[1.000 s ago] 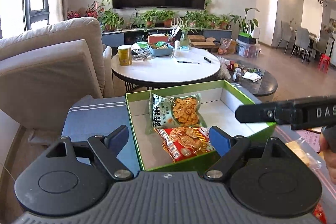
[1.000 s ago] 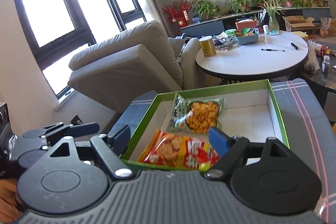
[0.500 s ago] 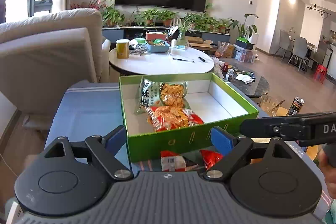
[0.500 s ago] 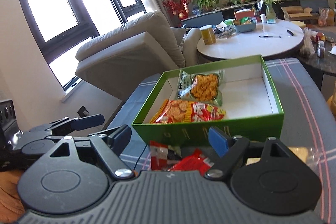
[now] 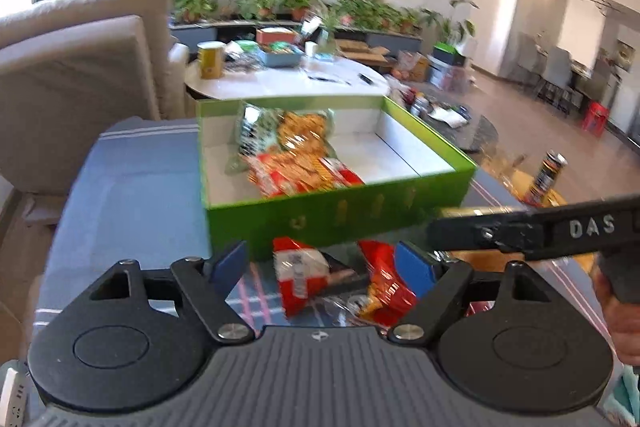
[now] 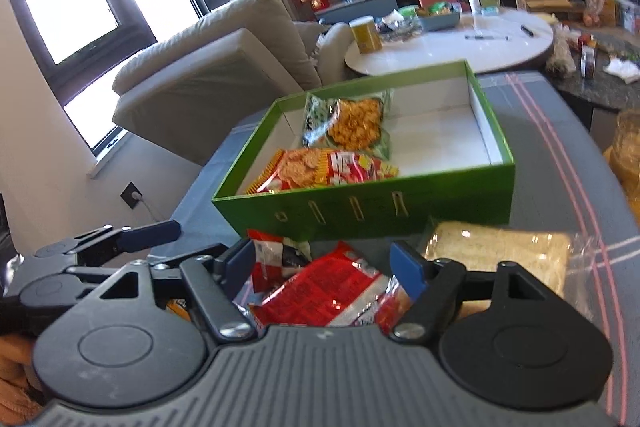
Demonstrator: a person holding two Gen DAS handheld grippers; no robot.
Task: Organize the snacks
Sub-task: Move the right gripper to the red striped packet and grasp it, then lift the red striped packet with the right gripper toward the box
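A green box stands on the blue-grey cloth. In it lie a green snack bag and a red-orange snack bag. In front of the box lie a red-and-white packet, a red packet and a clear pack of pale noodles. My left gripper is open and empty above the loose packets. My right gripper is open and empty above them too; it also shows in the left wrist view.
A beige armchair stands left of the cloth-covered table. A white round table with a yellow can is behind the box. A drink can stands at the right.
Both grippers have pulled back from over the box toward the near side. The loose packets in front of the box have come into view between the fingers.
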